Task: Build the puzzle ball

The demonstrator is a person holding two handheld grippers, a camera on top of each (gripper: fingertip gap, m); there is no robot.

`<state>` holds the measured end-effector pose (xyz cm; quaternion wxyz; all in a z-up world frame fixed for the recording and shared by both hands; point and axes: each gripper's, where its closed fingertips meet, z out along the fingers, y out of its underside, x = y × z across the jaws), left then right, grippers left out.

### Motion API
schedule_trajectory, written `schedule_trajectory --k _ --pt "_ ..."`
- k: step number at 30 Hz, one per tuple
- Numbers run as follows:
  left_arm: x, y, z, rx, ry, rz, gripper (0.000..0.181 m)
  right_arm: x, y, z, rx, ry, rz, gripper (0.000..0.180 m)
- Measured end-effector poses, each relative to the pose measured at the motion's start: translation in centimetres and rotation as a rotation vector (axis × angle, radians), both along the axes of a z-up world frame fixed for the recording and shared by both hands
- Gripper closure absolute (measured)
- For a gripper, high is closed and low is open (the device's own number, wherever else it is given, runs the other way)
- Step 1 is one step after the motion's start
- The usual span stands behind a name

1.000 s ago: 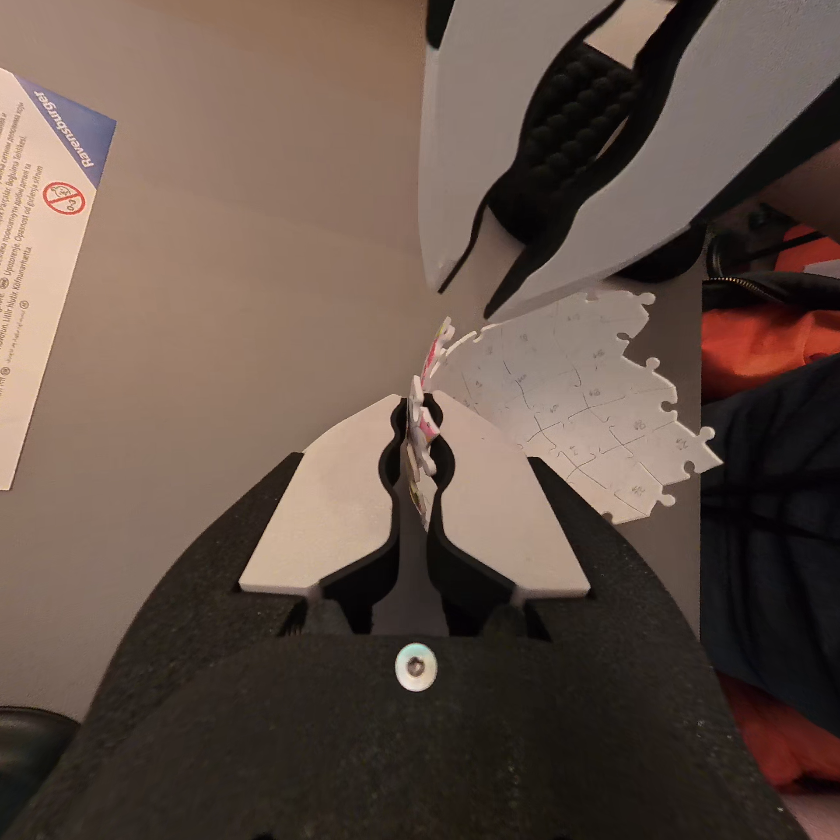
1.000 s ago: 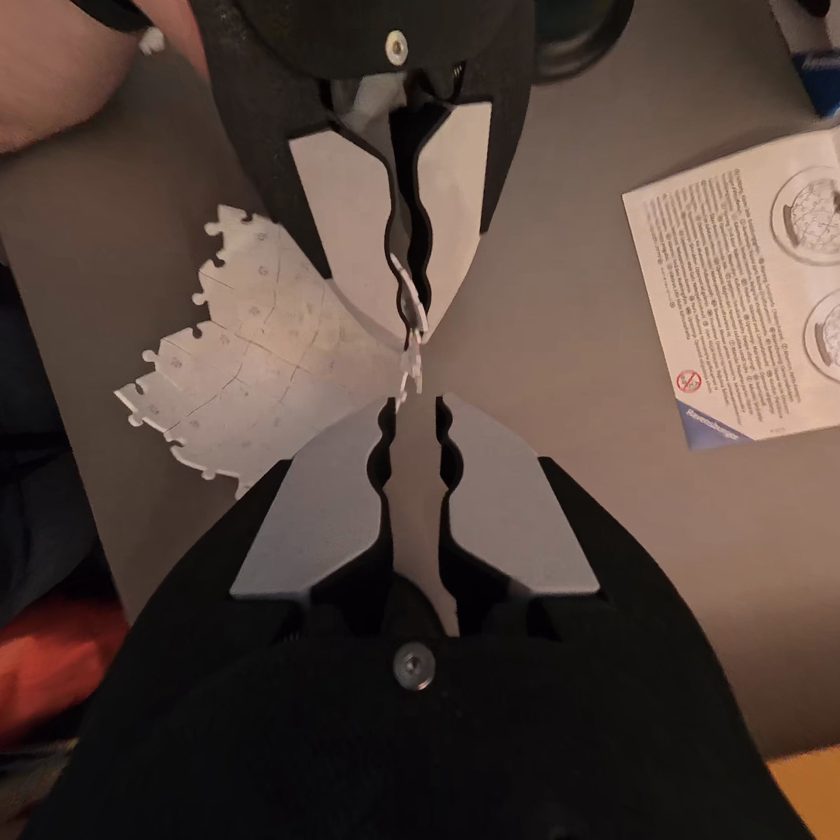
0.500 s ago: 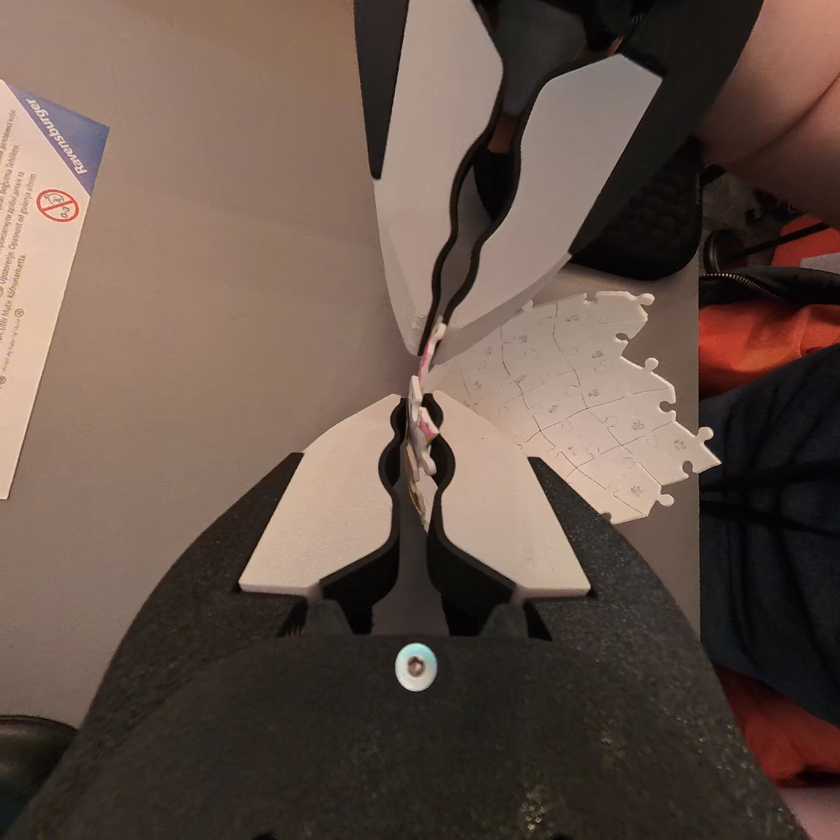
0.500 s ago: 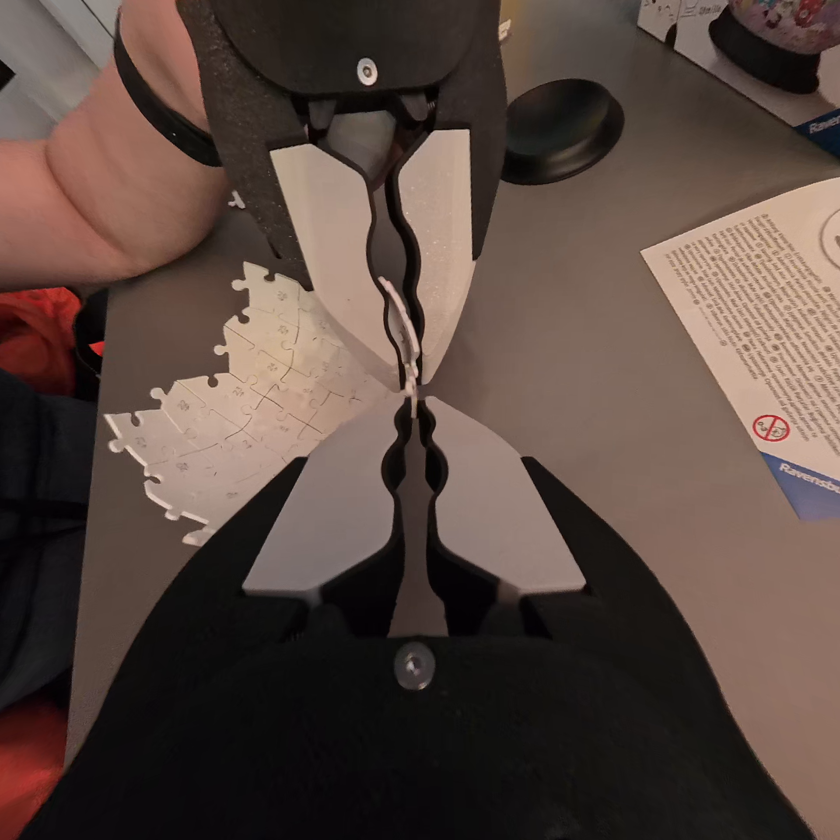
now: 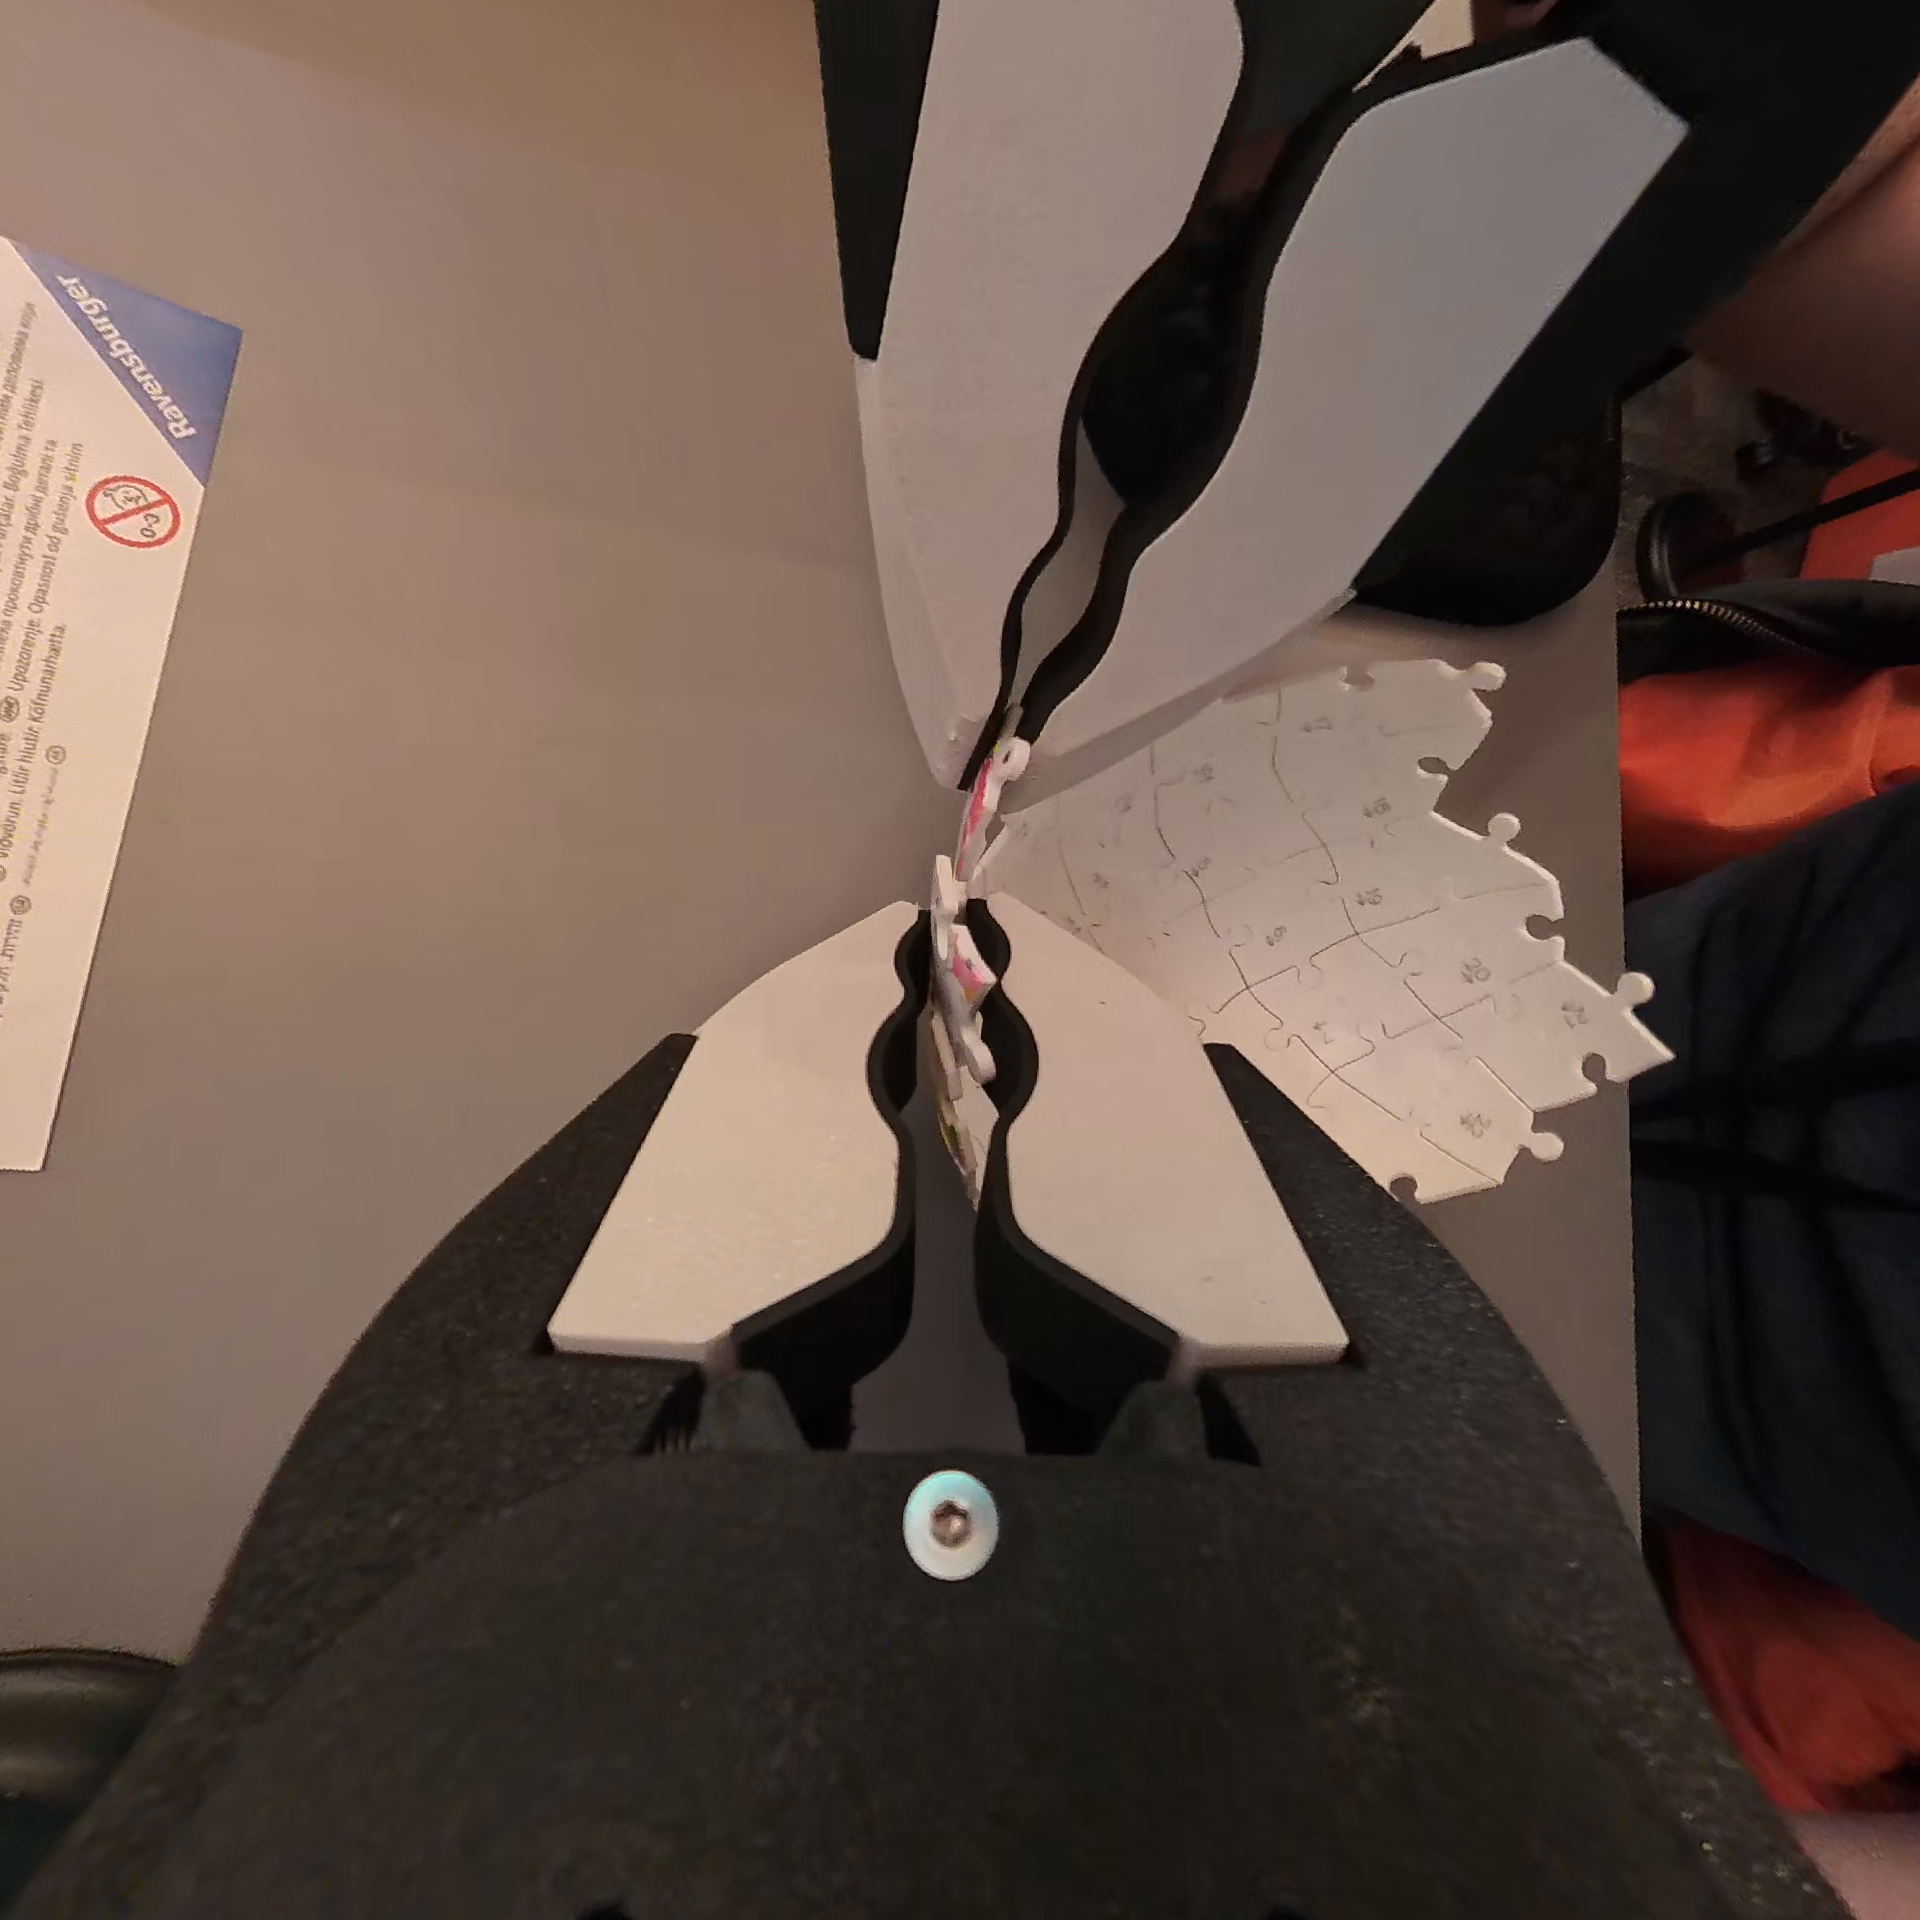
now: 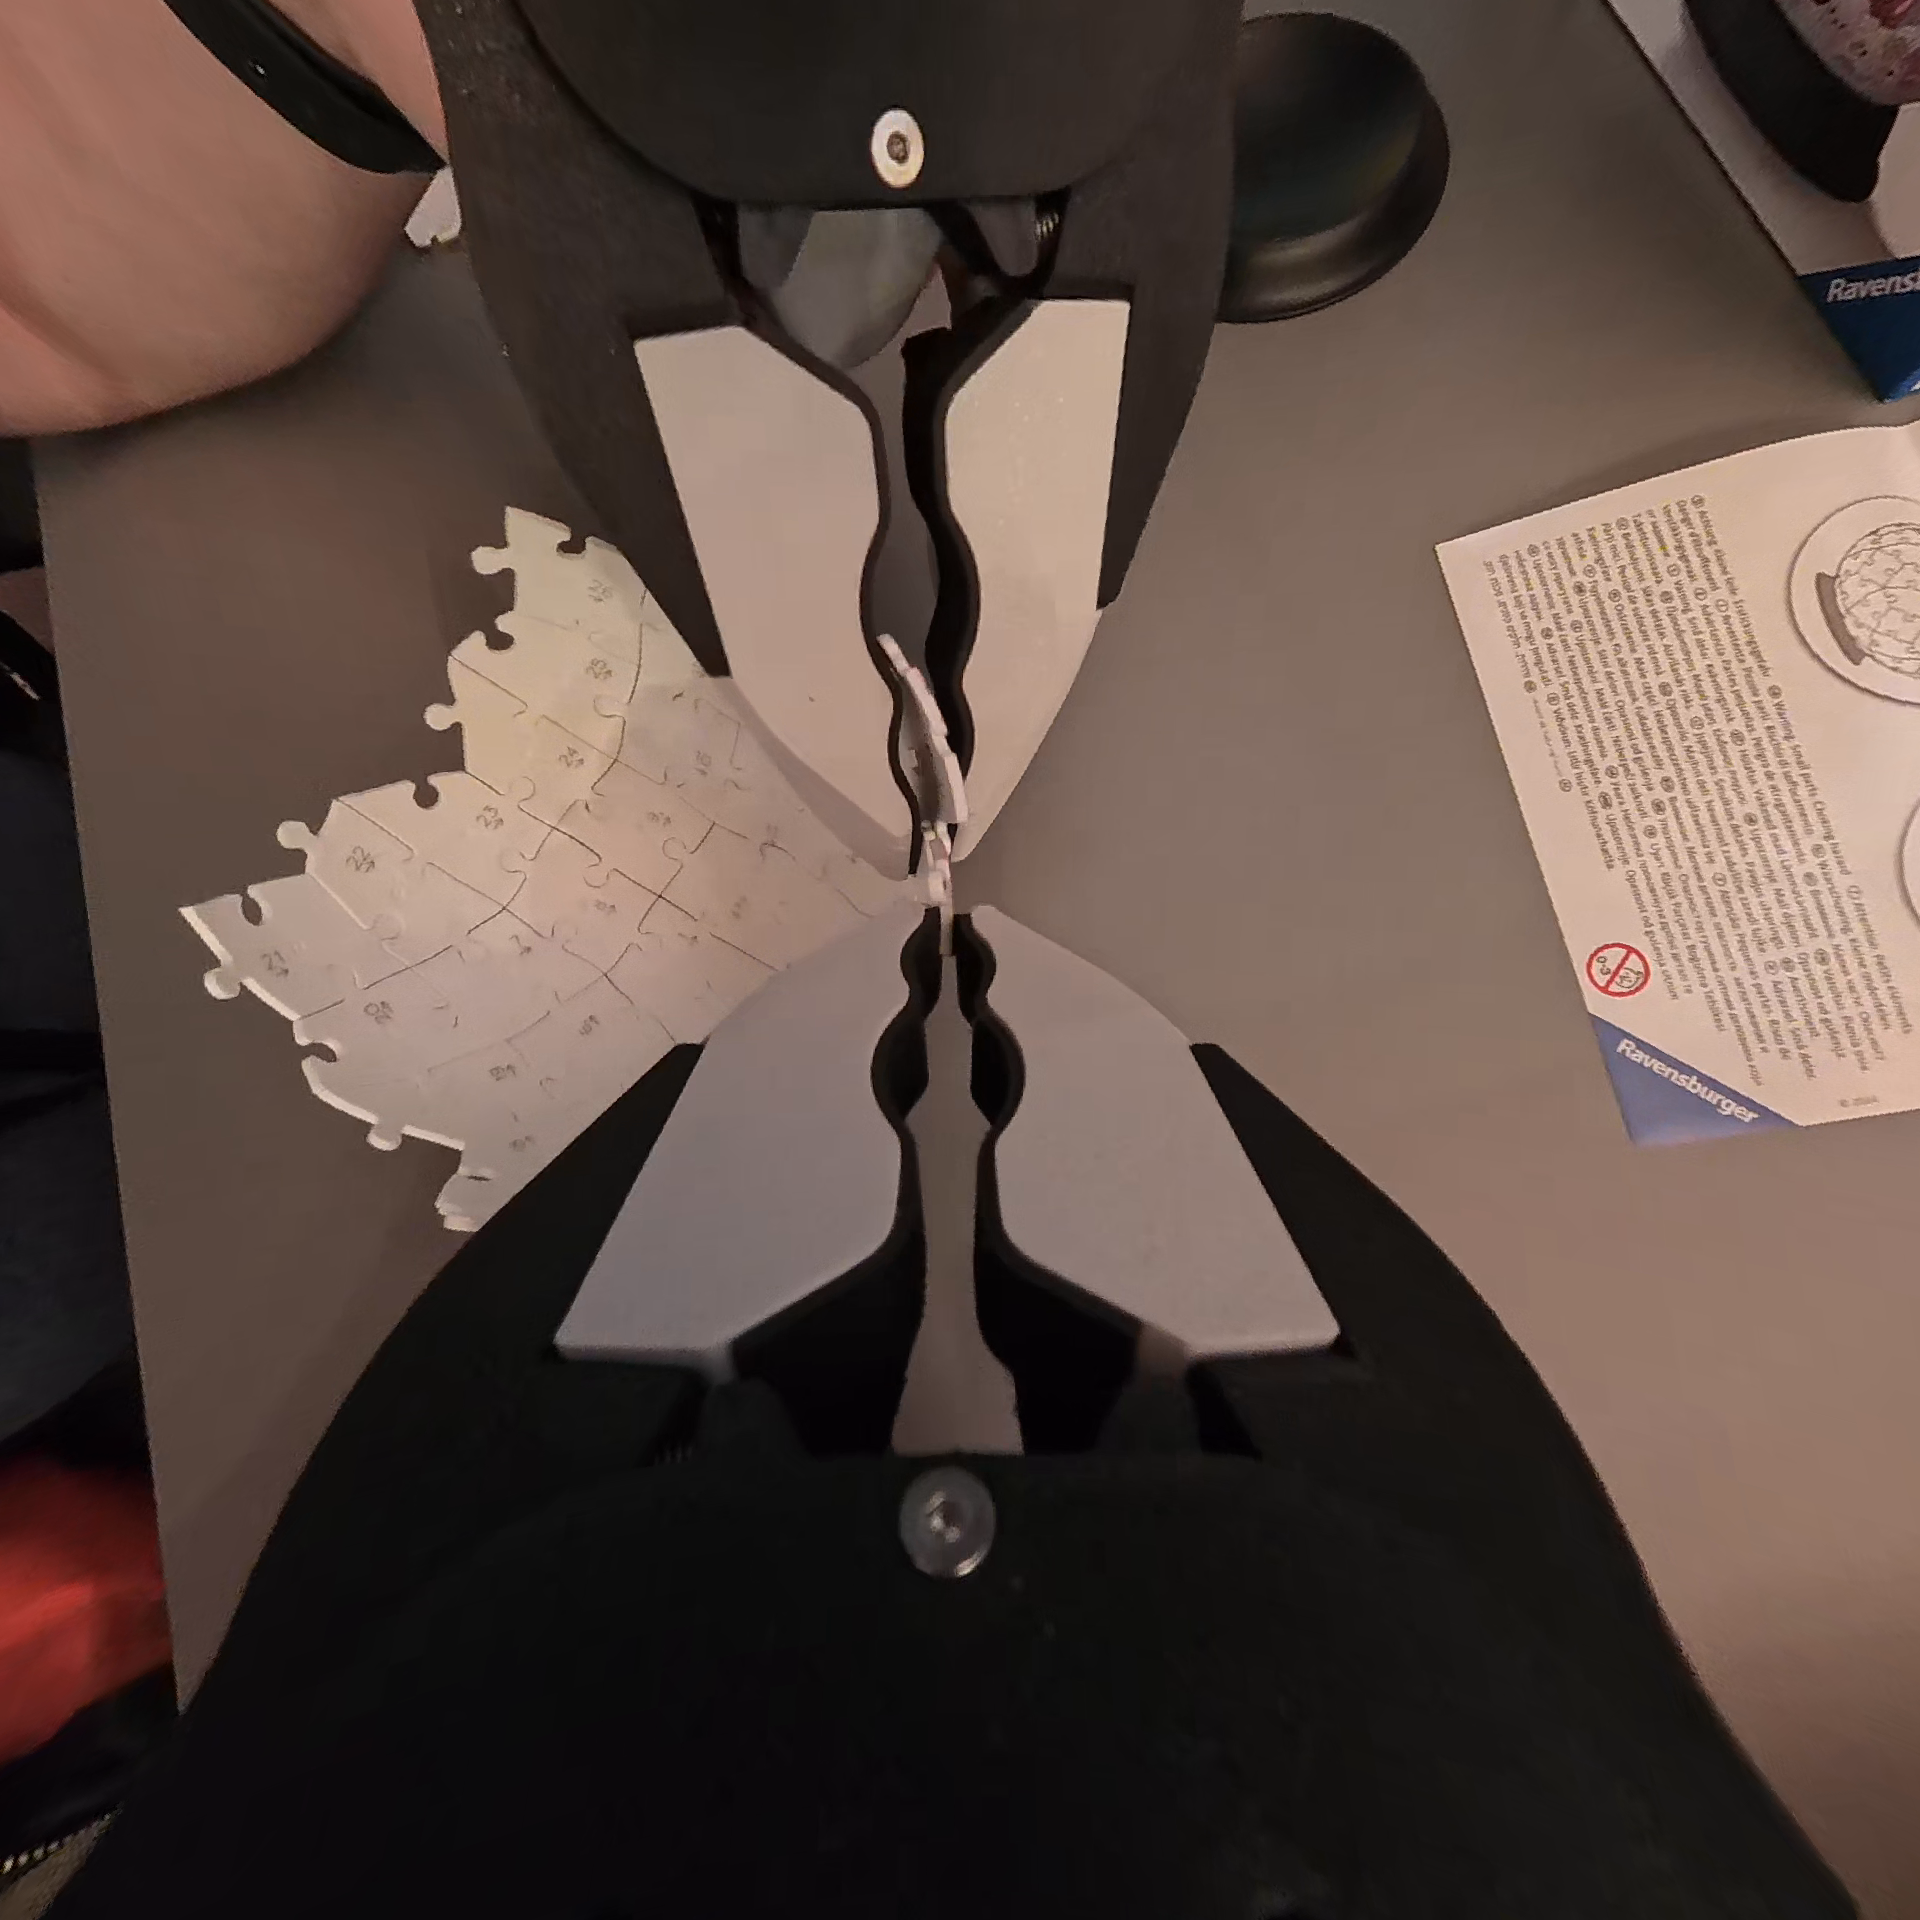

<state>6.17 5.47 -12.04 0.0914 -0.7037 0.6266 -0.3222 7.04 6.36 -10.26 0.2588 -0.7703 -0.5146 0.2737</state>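
Left wrist view: puzzle ball section edge pinched between left tongs and right tongs.

The light is dim and warm. The gray table looks brownish, and the edges bend like a fishbowl. The person's arm looks blurry.

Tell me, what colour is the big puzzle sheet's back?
White puzzle sheet with printed numbers; clearest in right wrist view.

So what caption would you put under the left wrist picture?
Two tongs, left and right, pinch a curved puzzle sheet edge from opposite ends above a grey table.
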Motion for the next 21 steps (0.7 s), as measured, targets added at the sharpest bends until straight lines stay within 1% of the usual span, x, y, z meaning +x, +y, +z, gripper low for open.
schedule_trajectory --k 16,21 --pt "-0.04 -0.19 -0.05 0.011 0.004 -0.017 0.175 0.1 -0.2 -0.23 -0.066 -0.091 0.024 0.176" --pt "-0.16 -0.42 0.03 0.015 0.005 -0.035 0.17 -0.1 -0.23 -0.3 -0.074 -0.086 0.01 0.176"
